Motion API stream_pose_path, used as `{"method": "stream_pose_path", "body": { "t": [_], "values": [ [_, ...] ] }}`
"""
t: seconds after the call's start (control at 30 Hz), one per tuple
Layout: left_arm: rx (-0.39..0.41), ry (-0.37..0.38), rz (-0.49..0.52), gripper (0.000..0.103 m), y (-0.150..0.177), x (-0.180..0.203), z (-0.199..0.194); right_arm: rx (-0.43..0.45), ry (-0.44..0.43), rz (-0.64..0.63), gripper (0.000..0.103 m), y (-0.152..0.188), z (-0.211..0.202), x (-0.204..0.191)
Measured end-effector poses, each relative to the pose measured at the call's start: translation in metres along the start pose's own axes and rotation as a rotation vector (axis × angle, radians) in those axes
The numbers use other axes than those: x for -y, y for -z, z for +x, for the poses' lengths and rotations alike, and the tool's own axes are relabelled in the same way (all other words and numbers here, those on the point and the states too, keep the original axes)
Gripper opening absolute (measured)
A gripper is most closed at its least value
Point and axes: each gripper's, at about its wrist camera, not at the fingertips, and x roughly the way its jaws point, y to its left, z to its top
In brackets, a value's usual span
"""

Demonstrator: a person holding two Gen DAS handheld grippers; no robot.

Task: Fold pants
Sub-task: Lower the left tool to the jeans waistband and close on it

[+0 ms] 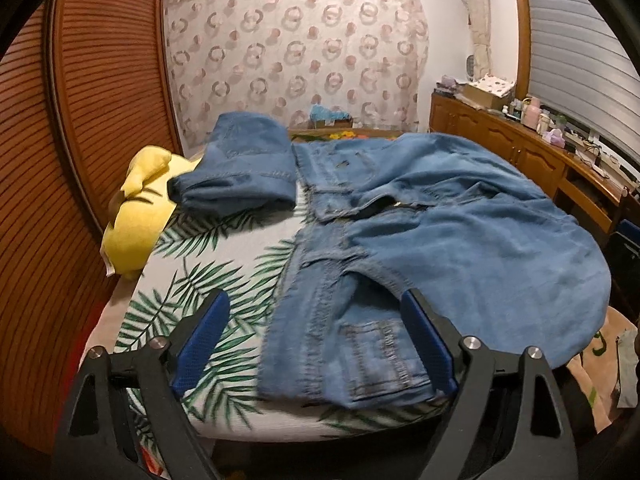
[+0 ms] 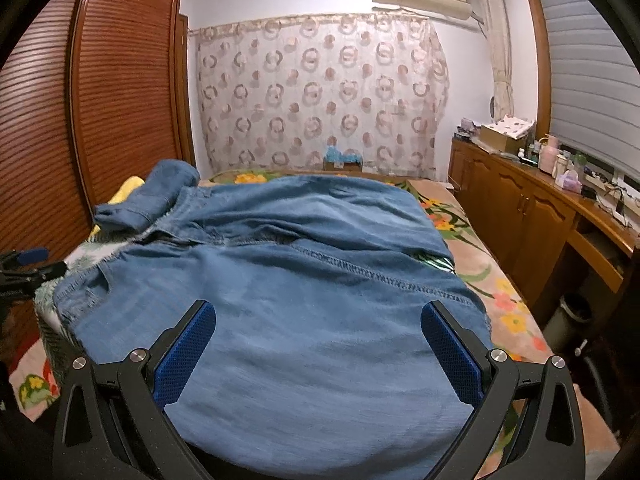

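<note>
A pair of light blue denim pants (image 1: 460, 232) lies spread on the bed, waistband at the left, legs running right. It also fills the right wrist view (image 2: 304, 320). My left gripper (image 1: 316, 300) is open, its blue pads hovering over the waistband and back pocket at the near edge, empty. My right gripper (image 2: 318, 312) is open above the pant leg, empty. The left gripper's tip (image 2: 28, 258) shows at the left edge of the right wrist view.
A folded pair of darker jeans (image 1: 240, 164) lies at the back left, beside a yellow cloth (image 1: 140, 208). The leaf-print sheet (image 1: 208, 276) covers the bed. A wooden wardrobe (image 1: 100, 80) stands left; a cluttered wooden cabinet (image 1: 520, 148) runs along the right. A curtain (image 1: 296, 48) hangs behind.
</note>
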Motion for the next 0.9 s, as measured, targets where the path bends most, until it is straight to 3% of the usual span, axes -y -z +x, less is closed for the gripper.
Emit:
{"method": "stream_pose_path", "body": {
  "t": [0.47,0.6,0.9],
  "values": [
    [-0.126,0.056,-0.031,0.063,0.036,-0.029,0.018,-0.059,0.036,0.024,0.102,-0.007,0.004,0.009],
    [-0.131,0.077,-0.031,0.056,0.041,-0.027,0.016,-0.064,0.063,0.039,0.102,-0.008,0.003,0.012],
    [-0.156,0.088,-0.026,0.053,0.041,-0.025,0.02,-0.074,0.079,0.065,0.102,-0.005,0.001,0.01]
  ]
}}
